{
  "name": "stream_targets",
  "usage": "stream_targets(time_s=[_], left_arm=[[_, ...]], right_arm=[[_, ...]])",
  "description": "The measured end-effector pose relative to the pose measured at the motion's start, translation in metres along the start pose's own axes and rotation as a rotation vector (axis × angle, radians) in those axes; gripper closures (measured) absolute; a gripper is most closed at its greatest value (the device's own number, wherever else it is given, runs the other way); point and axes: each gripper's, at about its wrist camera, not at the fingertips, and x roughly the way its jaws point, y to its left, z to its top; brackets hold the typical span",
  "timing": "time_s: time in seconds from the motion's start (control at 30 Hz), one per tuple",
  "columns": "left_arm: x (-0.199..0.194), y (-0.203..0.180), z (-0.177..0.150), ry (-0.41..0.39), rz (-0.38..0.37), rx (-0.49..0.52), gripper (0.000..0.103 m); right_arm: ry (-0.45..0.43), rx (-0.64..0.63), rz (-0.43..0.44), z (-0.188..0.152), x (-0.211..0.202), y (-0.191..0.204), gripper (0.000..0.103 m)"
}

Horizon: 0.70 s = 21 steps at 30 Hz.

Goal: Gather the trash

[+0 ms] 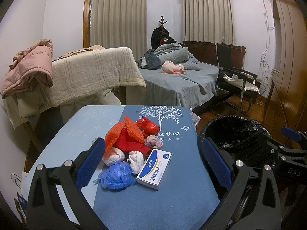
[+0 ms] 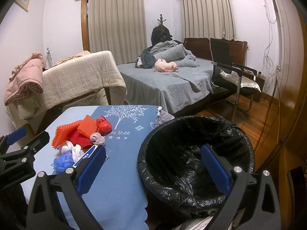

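A heap of trash lies on the blue-clothed table [image 1: 172, 201]: orange foam netting [image 1: 124, 134], a red bag ball [image 1: 149, 127], a red cloth [image 1: 130, 144], pinkish and white bag balls [image 1: 136, 159], a blue bag ball [image 1: 117, 175] and a white-and-blue box [image 1: 155, 168]. My left gripper [image 1: 153, 164] is open, its blue pads on either side of the heap, a little short of it. A bin with a black liner [image 2: 195, 153] stands right of the table. My right gripper [image 2: 153, 164] is open over the bin's near rim, holding nothing. The heap [image 2: 80, 140] shows in the right wrist view too.
Behind the table, a rack draped with a beige blanket [image 1: 96, 72] and a pink jacket [image 1: 28, 67]. Further back, a grey bed [image 1: 178, 78] with a plush toy. A black chair [image 1: 236, 78] stands on the wooden floor right of the bed, with a wooden wardrobe [image 2: 287, 95] along the right side.
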Motion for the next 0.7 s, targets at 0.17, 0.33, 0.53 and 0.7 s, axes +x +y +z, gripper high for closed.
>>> stream_targets(time_s=[0.17,0.33,0.53,0.7], left_arm=[[0.0000,0.0000,0.0000,0.000,0.000,-0.001,0.005],[0.0000,0.0000,0.0000,0.000,0.000,-0.001,0.005],[0.0000,0.0001,0.0000,0.000,0.000,-0.001,0.005],[0.0000,0.0001,0.0000,0.001,0.000,-0.002,0.005]], right_arm=[[0.002,0.001,0.000,0.0006,-0.0013,0.0000,0.006],[0.003,0.002,0.001,0.0007,-0.0012,0.0001,0.006],[0.004,0.002,0.001,0.0010,-0.0011,0.0003,0.006],[0.004,0.001,0.002,-0.0002,0.0000,0.0001,0.006]])
